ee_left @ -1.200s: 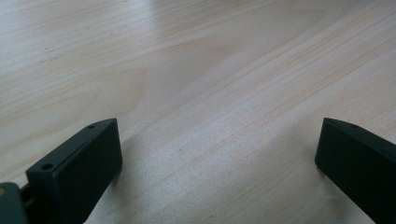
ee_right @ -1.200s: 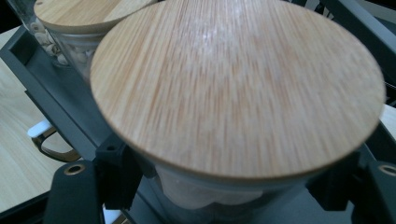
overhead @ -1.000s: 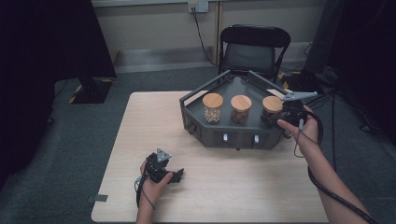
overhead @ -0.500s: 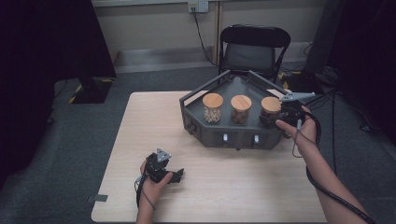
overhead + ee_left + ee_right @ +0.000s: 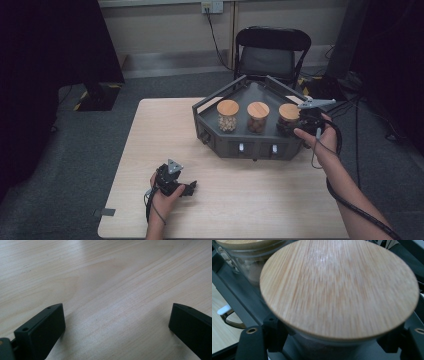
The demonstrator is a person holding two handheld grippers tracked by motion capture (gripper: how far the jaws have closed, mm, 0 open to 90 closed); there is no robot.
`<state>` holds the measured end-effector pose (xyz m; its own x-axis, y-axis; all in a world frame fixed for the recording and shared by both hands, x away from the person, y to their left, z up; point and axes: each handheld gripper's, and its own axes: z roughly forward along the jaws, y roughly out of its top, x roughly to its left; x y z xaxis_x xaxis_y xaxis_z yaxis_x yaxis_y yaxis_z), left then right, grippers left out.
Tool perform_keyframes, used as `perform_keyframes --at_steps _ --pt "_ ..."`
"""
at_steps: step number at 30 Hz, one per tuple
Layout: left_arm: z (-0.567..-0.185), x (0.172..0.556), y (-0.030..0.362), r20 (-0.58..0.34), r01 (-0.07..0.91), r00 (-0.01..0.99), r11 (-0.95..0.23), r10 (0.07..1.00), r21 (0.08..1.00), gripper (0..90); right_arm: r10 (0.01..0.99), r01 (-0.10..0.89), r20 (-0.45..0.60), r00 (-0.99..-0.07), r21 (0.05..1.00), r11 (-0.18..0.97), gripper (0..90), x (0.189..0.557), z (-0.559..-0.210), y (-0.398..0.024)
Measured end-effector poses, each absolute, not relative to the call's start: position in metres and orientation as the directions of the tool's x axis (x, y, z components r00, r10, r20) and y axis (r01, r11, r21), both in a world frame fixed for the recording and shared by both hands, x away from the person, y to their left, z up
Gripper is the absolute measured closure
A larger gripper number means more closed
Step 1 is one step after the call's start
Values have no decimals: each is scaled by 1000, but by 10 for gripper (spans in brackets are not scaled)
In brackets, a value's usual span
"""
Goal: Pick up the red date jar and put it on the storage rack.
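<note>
- At the tray's (image 5: 215,142) right end, your right tool (image 5: 332,343) is clamping the right jar (image 5: 288,118) below its bamboo lid (image 5: 339,287); the jar is sitting in the tray beside two others.
- You are gripping glass just under the lid, so a tilted lift is risking a slip.
- Lifting sideways is risking a knock on the middle jar (image 5: 258,117), standing just beside it.
- The tray wall is standing close; dragging low could catch the jar's base.
- Near the table's (image 5: 150,150) front, your left tool (image 5: 112,332) is resting wide and empty, too far off to steady the tray if it is shifting.
</note>
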<state>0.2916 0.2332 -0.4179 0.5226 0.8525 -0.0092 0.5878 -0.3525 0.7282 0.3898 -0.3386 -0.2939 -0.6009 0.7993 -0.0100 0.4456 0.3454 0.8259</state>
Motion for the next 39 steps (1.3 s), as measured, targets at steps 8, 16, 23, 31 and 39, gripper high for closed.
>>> perform_keyframes --at_steps 8,16,23,31,39 --pt "-418 292 233 -9 588 522 -352 853 728 2 805 435 -21 -593 833 342 255 390 -297 -334" --pt "-418 292 233 -10 588 522 -352 853 728 3 808 428 -21 -588 840 334 255 390 -300 -332" --pt "-418 292 233 -10 588 523 -352 853 728 3 812 430 -20 -584 840 330 255 391 -301 -328" --pt "-418 292 233 -10 588 523 -352 852 728 3 815 431 -17 -579 842 324 254 391 -301 -328" --pt "-418 292 233 -10 588 522 -352 853 728 3 812 441 0 -583 840 316 247 394 -302 -330"
